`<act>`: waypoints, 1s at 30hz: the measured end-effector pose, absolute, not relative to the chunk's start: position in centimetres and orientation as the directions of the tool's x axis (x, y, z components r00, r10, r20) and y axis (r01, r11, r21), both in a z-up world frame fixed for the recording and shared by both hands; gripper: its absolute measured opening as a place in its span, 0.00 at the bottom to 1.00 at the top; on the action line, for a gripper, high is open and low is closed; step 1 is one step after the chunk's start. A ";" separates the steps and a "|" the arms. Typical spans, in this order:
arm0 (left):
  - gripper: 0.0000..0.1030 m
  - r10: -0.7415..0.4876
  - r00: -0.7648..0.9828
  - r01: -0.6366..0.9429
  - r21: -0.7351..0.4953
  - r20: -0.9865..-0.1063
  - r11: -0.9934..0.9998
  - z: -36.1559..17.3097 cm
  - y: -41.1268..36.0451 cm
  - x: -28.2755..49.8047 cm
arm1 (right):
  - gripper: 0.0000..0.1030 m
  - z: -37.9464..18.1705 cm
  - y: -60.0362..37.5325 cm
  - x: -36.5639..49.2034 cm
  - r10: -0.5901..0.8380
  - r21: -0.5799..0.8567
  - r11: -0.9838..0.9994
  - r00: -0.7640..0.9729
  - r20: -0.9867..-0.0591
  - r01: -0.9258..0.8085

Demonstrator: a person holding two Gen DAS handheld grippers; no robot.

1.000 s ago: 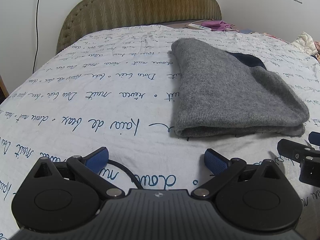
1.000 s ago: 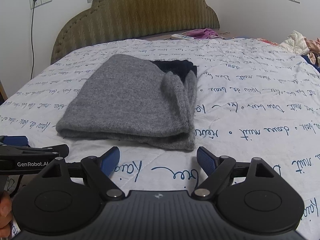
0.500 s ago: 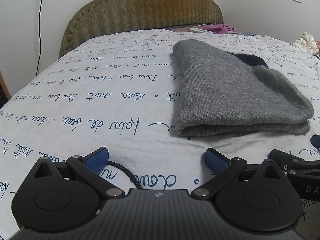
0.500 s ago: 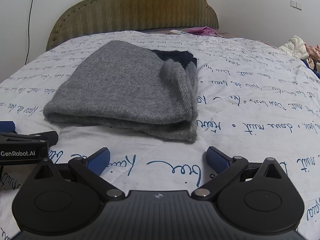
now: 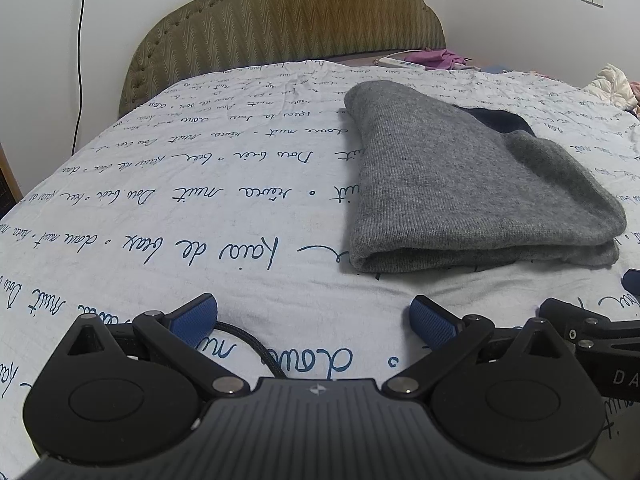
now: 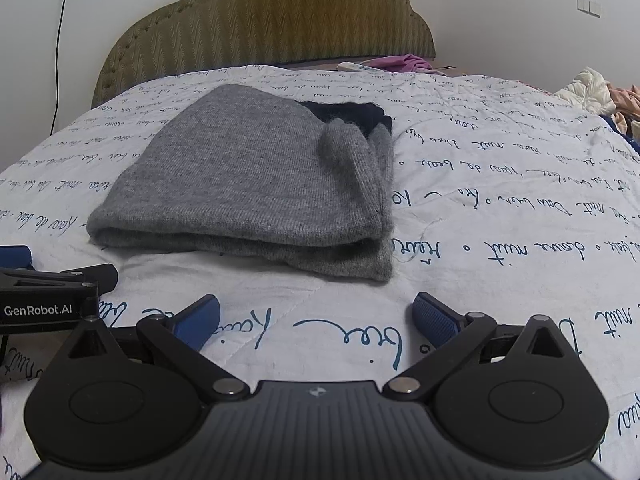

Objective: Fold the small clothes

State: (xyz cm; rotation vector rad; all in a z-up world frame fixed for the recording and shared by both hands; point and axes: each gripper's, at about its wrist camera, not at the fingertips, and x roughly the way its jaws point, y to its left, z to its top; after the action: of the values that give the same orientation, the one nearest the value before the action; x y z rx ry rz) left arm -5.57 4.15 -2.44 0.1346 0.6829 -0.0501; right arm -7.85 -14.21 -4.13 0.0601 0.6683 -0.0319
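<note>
**Folded knit resting on the script-print bedspread**

Your left gripper (image 5: 314,320) and right gripper (image 6: 316,320) both hover spread wide, nothing between the pads. The grey sweater (image 6: 256,184) lies folded on the white bedspread (image 5: 180,200), just beyond your fingertips. Olive headboard (image 6: 268,28) against a white wall; loose clothes (image 6: 596,88) far right.

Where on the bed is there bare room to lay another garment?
Bare bedspread lies between the grey sweater and the bed's left edge, and to the sweater's right toward the pile of clothes. The near strip is crowded by the left gripper and right gripper.
</note>
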 end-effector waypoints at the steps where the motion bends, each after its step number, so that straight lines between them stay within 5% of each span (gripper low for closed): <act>1: 1.00 -0.002 0.775 0.090 0.107 -0.632 0.990 -2.5 4.2 -5.6 | 1.00 -4.1 -14.2 -7.9 -0.011 0.044 0.998 0.784 -0.620 0.049; 30: 1.00 -0.002 0.775 0.090 0.108 -0.631 0.990 -2.5 4.2 -5.6 | 1.00 -4.2 -14.3 -8.0 -0.010 0.052 0.997 0.782 -0.623 0.054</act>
State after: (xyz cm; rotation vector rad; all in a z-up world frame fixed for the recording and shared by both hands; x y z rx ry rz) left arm -5.62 4.18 -2.49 0.1350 0.6821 -0.0497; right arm -8.00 -14.28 -4.18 0.0682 0.6719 -0.0342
